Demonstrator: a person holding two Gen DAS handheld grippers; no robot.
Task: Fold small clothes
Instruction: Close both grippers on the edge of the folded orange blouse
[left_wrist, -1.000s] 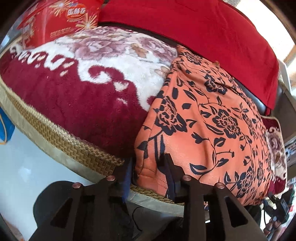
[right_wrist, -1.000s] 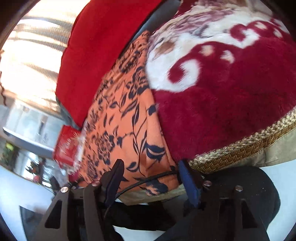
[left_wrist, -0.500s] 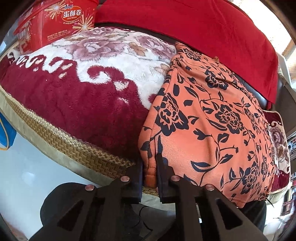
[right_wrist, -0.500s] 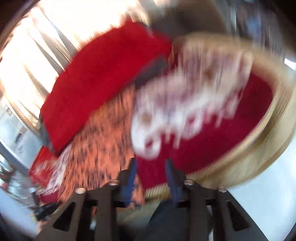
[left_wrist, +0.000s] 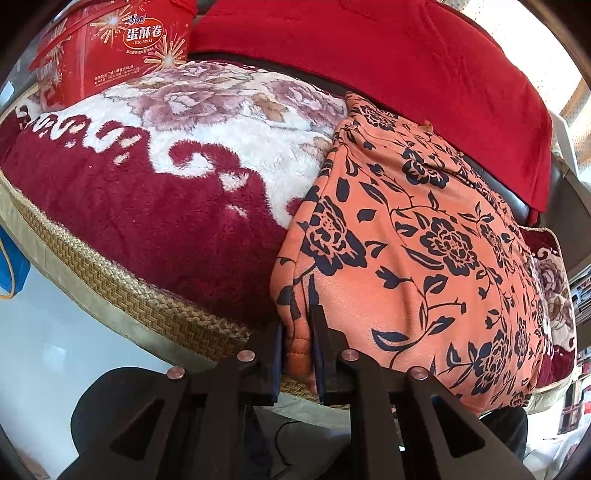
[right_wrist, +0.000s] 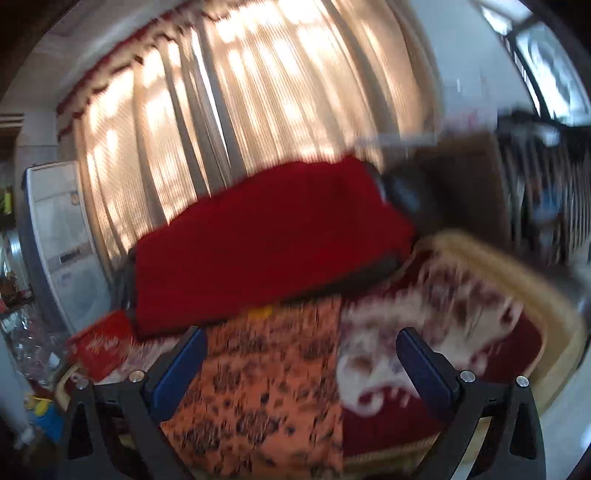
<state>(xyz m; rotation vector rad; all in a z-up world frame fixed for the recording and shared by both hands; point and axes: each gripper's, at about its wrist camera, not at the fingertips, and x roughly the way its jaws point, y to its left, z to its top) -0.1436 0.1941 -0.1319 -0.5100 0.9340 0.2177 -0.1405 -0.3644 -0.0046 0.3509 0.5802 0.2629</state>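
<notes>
An orange garment with a dark flower print (left_wrist: 424, 258) lies folded on a plush maroon and white seat cushion (left_wrist: 166, 177). My left gripper (left_wrist: 298, 332) is shut on the garment's near left corner at the cushion's front edge. In the blurred right wrist view the same garment (right_wrist: 266, 376) lies below and ahead of my right gripper (right_wrist: 301, 345). Its jaws are opening wide and nothing is between them; it hangs above the cloth without touching it.
A red blanket (left_wrist: 406, 55) drapes over the sofa back behind the cushion. A red egg-roll tin (left_wrist: 122, 51) stands at the cushion's far left. A sunlit curtain (right_wrist: 240, 110) and a white floor-standing appliance (right_wrist: 62, 240) rise behind the sofa. White floor (left_wrist: 48, 332) lies below the cushion's braided edge.
My left gripper closed on the garment's corner and has held still since. My right gripper let go of the garment's edge, lifted and tilted up toward the sofa back, and its jaws spread wide.
</notes>
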